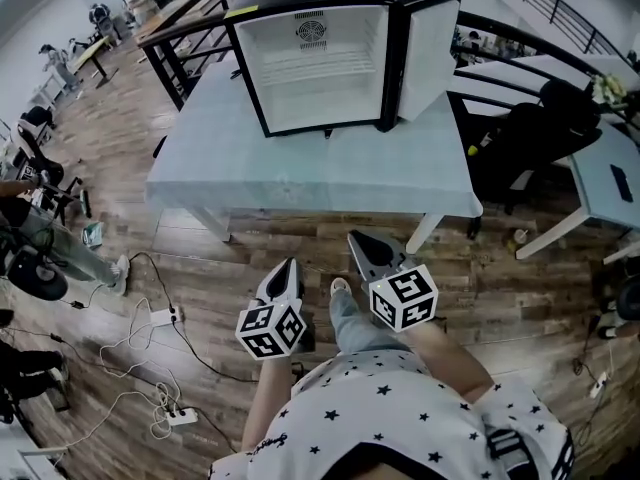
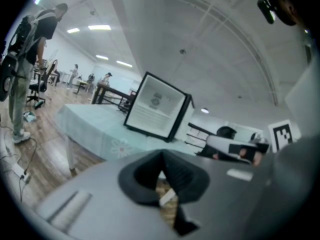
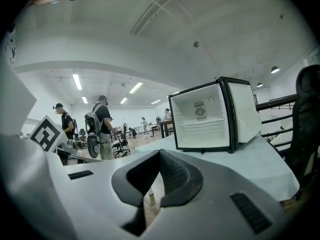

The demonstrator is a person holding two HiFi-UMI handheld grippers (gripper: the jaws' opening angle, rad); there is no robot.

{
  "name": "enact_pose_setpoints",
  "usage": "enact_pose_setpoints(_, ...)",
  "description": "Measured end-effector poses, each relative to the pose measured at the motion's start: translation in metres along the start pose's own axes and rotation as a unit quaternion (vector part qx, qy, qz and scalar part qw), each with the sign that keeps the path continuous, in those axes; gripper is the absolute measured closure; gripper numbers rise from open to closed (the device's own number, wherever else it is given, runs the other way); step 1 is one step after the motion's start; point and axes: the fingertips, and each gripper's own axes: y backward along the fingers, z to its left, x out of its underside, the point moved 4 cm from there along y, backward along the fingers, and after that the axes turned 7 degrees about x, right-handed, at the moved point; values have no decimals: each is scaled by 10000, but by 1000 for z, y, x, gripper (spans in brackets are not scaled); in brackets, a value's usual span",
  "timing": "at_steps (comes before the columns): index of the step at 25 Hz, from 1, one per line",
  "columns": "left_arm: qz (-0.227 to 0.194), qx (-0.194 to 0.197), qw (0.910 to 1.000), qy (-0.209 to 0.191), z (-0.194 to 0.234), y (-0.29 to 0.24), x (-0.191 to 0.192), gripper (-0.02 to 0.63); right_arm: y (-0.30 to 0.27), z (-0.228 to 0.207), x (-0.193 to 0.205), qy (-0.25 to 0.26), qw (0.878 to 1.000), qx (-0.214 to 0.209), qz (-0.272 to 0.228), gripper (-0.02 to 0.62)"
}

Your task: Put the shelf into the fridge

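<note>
A: Head view, upper centre: what's in the fridge (image 1: 320, 58)?
B: White ribbed walls, a round fan grille (image 1: 311, 30). Black case, door (image 1: 432, 48) swung right, on a pale cloth-covered table (image 1: 300, 183).
A: Grippers?
B: Left gripper (image 1: 289, 266) and right gripper (image 1: 358, 239), lower centre, jaws pressed together on nothing. Shelf: can't tell where.

left gripper (image 1: 287, 268) and right gripper (image 1: 362, 245) side by side, jaws together (both pointing forward).
</note>
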Motion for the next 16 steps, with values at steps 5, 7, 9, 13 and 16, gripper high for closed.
enact_pose_setpoints(5, -12, 96, 10000, 10, -3, -3, -2, 600, 2, -1, -6, -63, 9999, 11, -108, 575)
enact_pose_setpoints(7, -2, 156, 9999, 14, -3, -5, -2, 601, 2, 0, -7, -67, 9999, -18, -127, 575)
enact_pose_setpoints(9, 43, 247, 9997, 4, -5, -9, -1, 600, 1, -1, -8, -82, 9999, -36, -125, 575)
enact_pose_setpoints(13, 91, 295, 9995, -4, -5, -12, 1, 601, 1, -4, -9, -107, 9998, 2, -154, 575)
enact_pose_setpoints(16, 96, 293, 9995, 13, -3, -12, 1, 601, 0, -3, -9, -101, 9998, 16, -181, 575)
